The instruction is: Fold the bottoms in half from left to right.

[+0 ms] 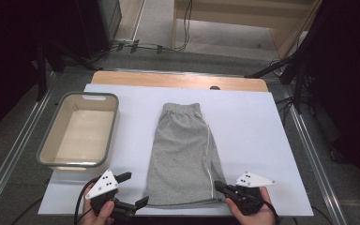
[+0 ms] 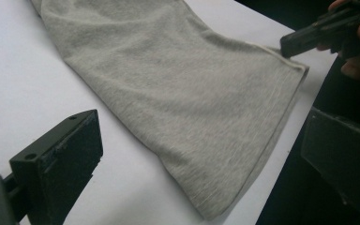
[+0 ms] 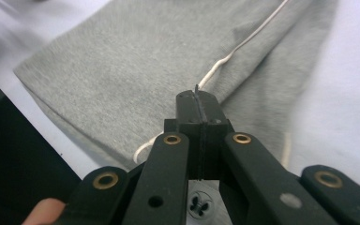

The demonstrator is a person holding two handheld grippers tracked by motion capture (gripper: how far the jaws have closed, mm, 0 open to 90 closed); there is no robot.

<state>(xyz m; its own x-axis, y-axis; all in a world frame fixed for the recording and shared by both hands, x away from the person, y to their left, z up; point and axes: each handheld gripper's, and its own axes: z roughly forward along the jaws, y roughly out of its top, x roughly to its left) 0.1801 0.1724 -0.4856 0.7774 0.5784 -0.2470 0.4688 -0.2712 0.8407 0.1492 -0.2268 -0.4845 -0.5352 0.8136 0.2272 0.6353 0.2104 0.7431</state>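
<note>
Your right gripper (image 3: 198, 101) has its jaws pinched together on the near hem corner of the grey shorts (image 1: 183, 154), which lie flat ahead of both jaws; your left gripper (image 2: 197, 154) gapes beside the other corner; close it there next, then lift both together.

No text, label, brand, number or sign can be read anywhere in these pictures. The grey three-cornered plates on top of the two tools carry only small black dots, no letters or figures.
</note>
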